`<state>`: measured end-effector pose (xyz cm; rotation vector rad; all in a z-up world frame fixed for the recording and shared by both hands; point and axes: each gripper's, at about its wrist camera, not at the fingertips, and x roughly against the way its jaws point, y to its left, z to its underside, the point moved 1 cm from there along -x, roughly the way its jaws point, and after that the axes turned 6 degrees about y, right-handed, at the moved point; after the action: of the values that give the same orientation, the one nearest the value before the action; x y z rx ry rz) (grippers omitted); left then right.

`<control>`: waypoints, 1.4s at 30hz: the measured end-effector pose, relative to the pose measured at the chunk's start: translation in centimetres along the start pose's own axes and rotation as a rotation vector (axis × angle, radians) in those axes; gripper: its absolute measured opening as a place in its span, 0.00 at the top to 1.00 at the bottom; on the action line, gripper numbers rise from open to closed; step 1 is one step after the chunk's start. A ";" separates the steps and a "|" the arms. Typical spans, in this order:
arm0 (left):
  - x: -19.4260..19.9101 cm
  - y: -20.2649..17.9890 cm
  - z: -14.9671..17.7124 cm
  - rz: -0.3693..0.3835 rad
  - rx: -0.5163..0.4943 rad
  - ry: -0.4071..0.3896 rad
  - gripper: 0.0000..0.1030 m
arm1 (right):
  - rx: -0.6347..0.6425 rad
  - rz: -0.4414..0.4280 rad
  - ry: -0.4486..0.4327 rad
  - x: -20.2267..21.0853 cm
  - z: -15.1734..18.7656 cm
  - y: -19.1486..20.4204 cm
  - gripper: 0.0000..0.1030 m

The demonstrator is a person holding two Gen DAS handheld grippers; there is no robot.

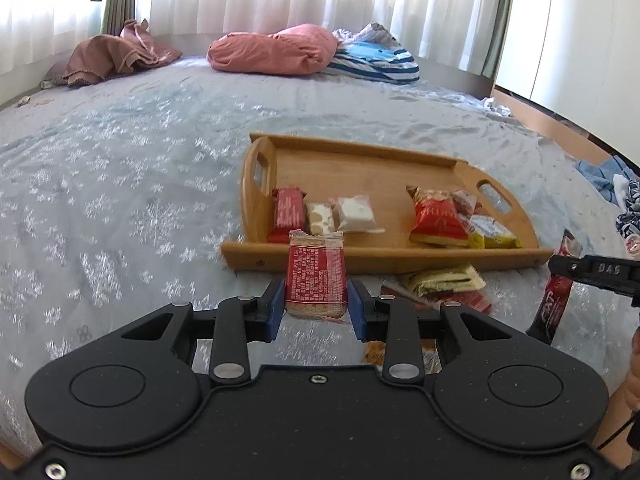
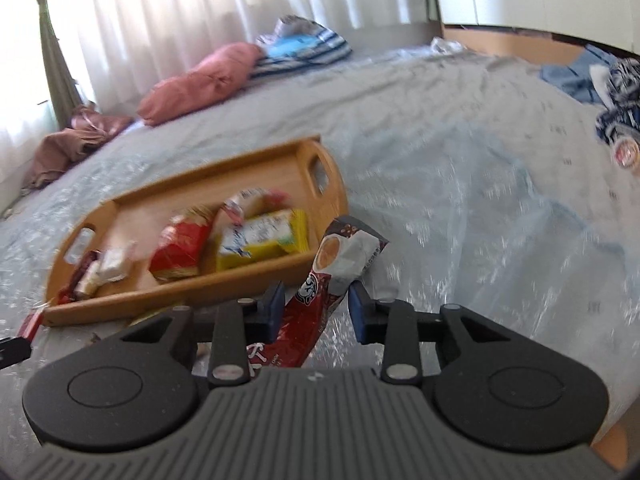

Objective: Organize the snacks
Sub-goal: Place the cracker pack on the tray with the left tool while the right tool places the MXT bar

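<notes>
The left gripper [image 1: 316, 304] is clamping the red cracker bar [image 1: 316, 276] by its sides, just before the wooden tray [image 1: 384, 258]; light, brittle, long axis pointing away. The right gripper [image 2: 316, 306] is pinching a limp, slippery coffee sachet [image 2: 344, 256], leaning up-right beside the tray's corner

Blurred in the right wrist view: tray [image 2: 192, 280] and snacks [image 2: 262, 240]. Half hidden behind the left gripper [image 1: 316, 300]: packets [image 1: 444, 282] on the bed.
</notes>
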<state>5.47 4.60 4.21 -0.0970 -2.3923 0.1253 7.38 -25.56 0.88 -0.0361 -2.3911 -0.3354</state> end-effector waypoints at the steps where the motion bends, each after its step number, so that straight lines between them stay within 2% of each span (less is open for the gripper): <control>1: 0.0 -0.1 -0.3 0.002 -0.001 -0.003 0.69 | -0.003 -0.012 -0.006 0.3 -0.3 -0.1 0.70; 5: -0.1 -0.4 -1.5 0.012 0.008 -0.014 0.69 | -0.027 -0.054 -0.018 0.8 -2.1 -0.4 0.74; 13: -0.6 -1.4 -4.7 0.042 0.002 -0.051 0.69 | 0.055 -0.055 -0.039 -0.2 -7.1 0.1 0.78; 17: -2.1 -2.2 -6.3 0.072 0.012 -0.039 0.69 | 0.140 -0.030 -0.011 -1.7 -9.8 0.8 0.78; 21: -4.0 -3.5 -7.1 0.070 -0.004 -0.031 0.69 | 0.319 0.050 -0.006 -3.5 -11.8 2.7 0.78; 23: -5.0 -4.1 -7.4 0.069 -0.003 -0.021 0.69 | 0.397 0.075 0.000 -4.5 -12.3 3.7 0.78; 27: -7.4 -4.8 -7.9 0.077 0.022 0.019 0.69 | 0.408 0.044 0.061 -6.9 -13.1 4.8 0.78; 30: -8.9 -5.1 -7.9 0.074 0.036 0.044 0.69 | 0.449 0.062 0.083 -8.7 -12.9 5.5 0.78; 37: -11.0 -5.1 -7.7 0.057 0.046 0.089 0.69 | 0.434 0.084 0.123 -11.8 -12.1 5.6 0.79; 42: -11.7 -4.9 -7.7 0.053 0.066 0.101 0.69 | 0.397 0.053 0.122 -12.7 -11.5 5.1 0.79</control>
<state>19.10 -0.98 2.59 -0.1323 -2.2831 0.2192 24.98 -22.64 1.88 0.1008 -2.2893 0.1614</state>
